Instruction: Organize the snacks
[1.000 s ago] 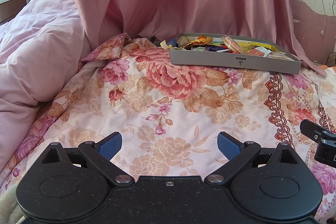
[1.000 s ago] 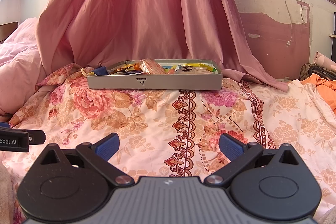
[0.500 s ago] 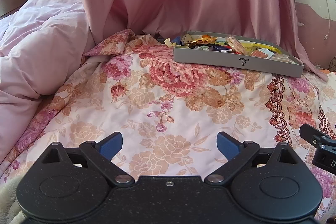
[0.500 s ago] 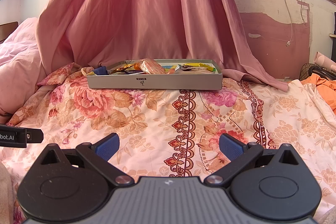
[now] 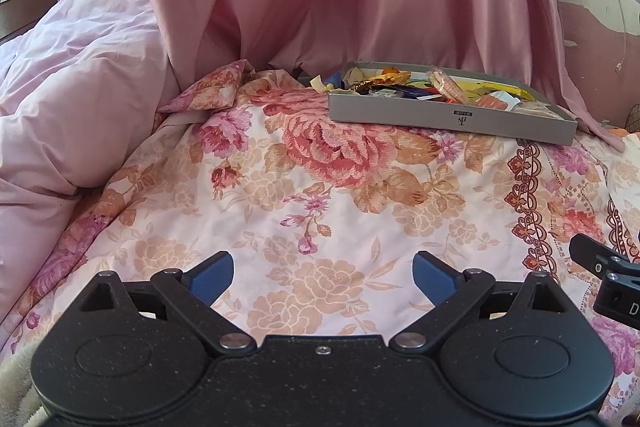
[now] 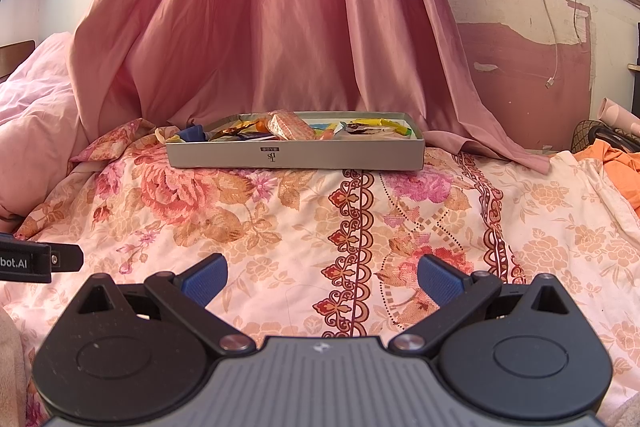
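Observation:
A shallow grey box (image 5: 440, 115) (image 6: 296, 157) lies at the far side of the flowered bedspread, filled with mixed snack packets (image 5: 444, 87) (image 6: 290, 125). A few wrappers (image 5: 320, 81) (image 6: 188, 134) lie just outside its left end. My left gripper (image 5: 323, 273) hovers low over the bedspread, well short of the box, open with nothing between its blue pads. My right gripper (image 6: 322, 277) is also open and empty, facing the box from a distance. Each gripper's edge shows in the other's view.
A pink quilt (image 5: 68, 99) is heaped on the left. A pink curtain (image 6: 280, 27) hangs behind the box and drapes onto the bed. Orange cloth (image 6: 620, 163) lies at the far right. Flowered bedspread (image 6: 320, 219) stretches between grippers and box.
The left wrist view has tilted upward a little, so the box sits lower and more to the right in it. The right gripper has held still. Both stay open.

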Demonstrator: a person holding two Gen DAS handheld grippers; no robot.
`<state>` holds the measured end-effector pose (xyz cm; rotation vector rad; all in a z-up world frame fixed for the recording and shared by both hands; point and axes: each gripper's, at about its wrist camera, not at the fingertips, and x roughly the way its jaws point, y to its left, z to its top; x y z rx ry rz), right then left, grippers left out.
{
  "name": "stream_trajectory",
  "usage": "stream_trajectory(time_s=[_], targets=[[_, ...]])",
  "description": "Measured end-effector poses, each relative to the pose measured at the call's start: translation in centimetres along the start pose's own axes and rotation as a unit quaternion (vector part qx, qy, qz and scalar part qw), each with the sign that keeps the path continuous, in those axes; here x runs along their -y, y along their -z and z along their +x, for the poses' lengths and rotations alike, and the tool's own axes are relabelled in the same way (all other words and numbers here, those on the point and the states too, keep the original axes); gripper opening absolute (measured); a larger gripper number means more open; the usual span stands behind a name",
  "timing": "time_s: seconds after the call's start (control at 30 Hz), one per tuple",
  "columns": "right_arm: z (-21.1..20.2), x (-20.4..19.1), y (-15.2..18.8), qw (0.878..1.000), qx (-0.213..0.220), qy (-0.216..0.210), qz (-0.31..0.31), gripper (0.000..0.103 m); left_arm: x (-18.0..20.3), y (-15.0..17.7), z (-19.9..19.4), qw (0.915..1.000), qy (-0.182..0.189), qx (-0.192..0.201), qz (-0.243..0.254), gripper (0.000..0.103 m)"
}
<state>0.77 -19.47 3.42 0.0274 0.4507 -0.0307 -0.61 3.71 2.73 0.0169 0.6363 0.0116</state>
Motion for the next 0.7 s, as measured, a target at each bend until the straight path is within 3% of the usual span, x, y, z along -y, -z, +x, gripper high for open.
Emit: stream_trajectory(time_s=[0.7], targets=[[0.04,-0.03,-0.06,1.0,0.0,0.0,0.001,0.103,0.02,0.02,-0.16,1.0,0.002,0.003,0.001,0.096]])
